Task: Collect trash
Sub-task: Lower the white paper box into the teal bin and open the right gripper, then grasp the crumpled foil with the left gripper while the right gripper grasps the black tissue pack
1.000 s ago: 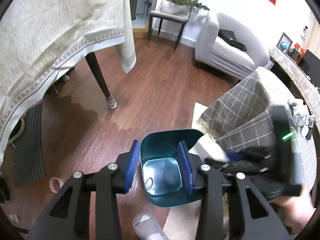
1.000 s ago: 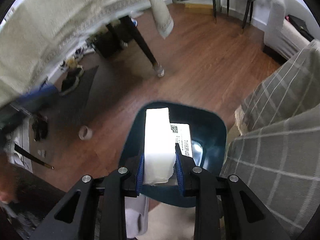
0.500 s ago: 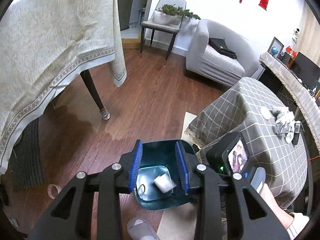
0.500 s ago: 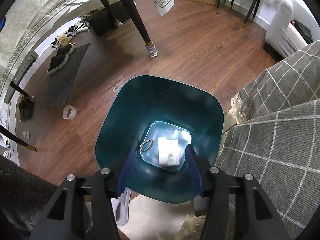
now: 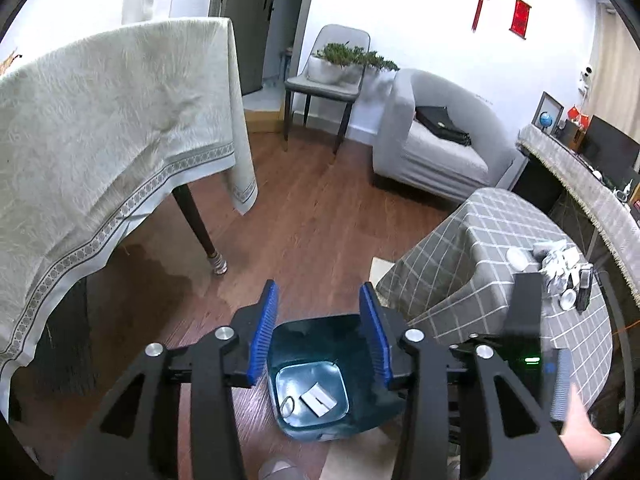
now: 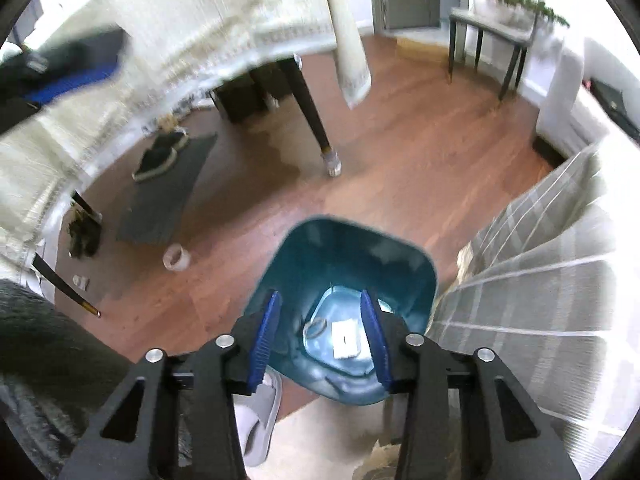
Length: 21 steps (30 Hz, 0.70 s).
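Both claws are up over the teal bin [image 5: 320, 376] and both are empty! The left claw [image 5: 320, 336] has its blue pads apart with nothing between them, its jaws having just been opening; through the gap you look straight down into the bin. On the bin's pale bottom lies the white paper packet [image 5: 319, 399], flat, with a small clear ring [image 5: 287, 405] just beside it. The right claw [image 6: 320, 334] hangs above the same bin [image 6: 360, 256], pads apart, jaws having just been closing with nothing caught in them, and the white paper packet [image 6: 346, 339] shows below, well clear of the pads. The bin stands on the wooden floor [image 5: 312, 216], close against the hanging edge of the grey checked cloth over the low counter [image 5: 480, 264]. On that counter, well away from the bin, sits a cluster of crumpled white bits [image 5: 556, 264]. On the floor on the bin's other side is a roll of tape [image 6: 176, 257]
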Each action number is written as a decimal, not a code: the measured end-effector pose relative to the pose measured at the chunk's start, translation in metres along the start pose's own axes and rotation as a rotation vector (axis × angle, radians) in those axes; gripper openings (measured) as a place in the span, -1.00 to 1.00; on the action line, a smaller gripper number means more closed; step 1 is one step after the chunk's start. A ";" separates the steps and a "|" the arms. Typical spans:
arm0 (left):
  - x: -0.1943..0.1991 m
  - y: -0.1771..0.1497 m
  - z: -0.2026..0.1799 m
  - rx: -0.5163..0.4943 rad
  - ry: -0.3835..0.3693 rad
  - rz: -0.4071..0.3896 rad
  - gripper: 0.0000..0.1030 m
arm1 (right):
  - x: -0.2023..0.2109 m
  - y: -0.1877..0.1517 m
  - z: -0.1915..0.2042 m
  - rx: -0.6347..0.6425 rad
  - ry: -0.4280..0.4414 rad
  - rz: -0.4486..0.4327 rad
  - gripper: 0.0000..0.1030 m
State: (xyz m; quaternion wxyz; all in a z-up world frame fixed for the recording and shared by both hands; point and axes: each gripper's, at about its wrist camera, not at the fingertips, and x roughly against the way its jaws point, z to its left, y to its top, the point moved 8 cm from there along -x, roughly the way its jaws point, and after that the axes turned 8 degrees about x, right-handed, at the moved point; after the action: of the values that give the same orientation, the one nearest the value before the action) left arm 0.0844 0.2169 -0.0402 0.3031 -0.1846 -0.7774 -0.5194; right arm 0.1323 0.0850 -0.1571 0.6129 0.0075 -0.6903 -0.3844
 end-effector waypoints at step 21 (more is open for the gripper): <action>-0.004 -0.006 -0.133 -0.065 -0.195 -0.013 0.19 | 0.136 -0.038 -0.065 -0.084 -0.153 -0.192 -0.22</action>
State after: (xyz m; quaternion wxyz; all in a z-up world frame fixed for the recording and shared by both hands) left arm 0.1207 0.0922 -0.0105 0.2165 -0.2391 -0.7871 -0.5258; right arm 0.1362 -0.0412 -0.0660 0.5184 0.0186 -0.7145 -0.4695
